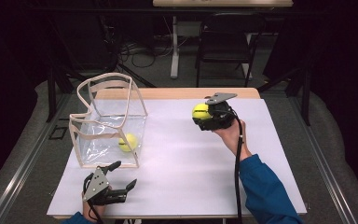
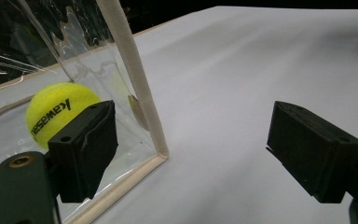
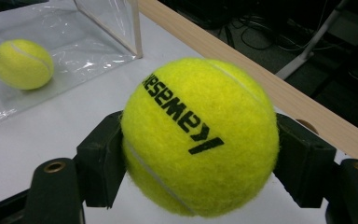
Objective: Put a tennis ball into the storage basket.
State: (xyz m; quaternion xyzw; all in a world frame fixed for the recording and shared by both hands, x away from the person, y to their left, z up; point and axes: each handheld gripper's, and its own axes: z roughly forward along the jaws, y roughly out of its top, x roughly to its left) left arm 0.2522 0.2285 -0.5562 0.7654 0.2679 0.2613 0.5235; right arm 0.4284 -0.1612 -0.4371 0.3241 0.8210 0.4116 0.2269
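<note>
White sheeting covers the table point(image 1: 182, 163) where I run both grippers from afar. Largest thing on it is the clear plastic bag point(image 1: 109, 122), a soft-walled box stiffened only by cream fabric trim along its edges, standing open-topped on the left side. I judge it flimsy: the film walls would buckle under a push, so the trim point(image 2: 133, 77) is the one sensible place to steady it.

Next down in size, my right gripper point(image 1: 208, 116) hangs above the middle right of the table, its jaws pinching a yellow tennis ball point(image 3: 199, 135) across its widest part, one black pad on each flank. I reckon the ball is light and springy, its felt giving good friction, so a grip at the equator should hold; off-centre pads could squeeze it out. It is held clear of the sheet, well apart from the bag.

A second ball point(image 1: 128, 142) already lies on the bag's floor, near the front right corner.

My left gripper point(image 1: 116, 179) rests low at the near edge, just beside the bag's front corner, jaws spread wide with nothing between them; its own view has one pad in front of the film wall.
</note>
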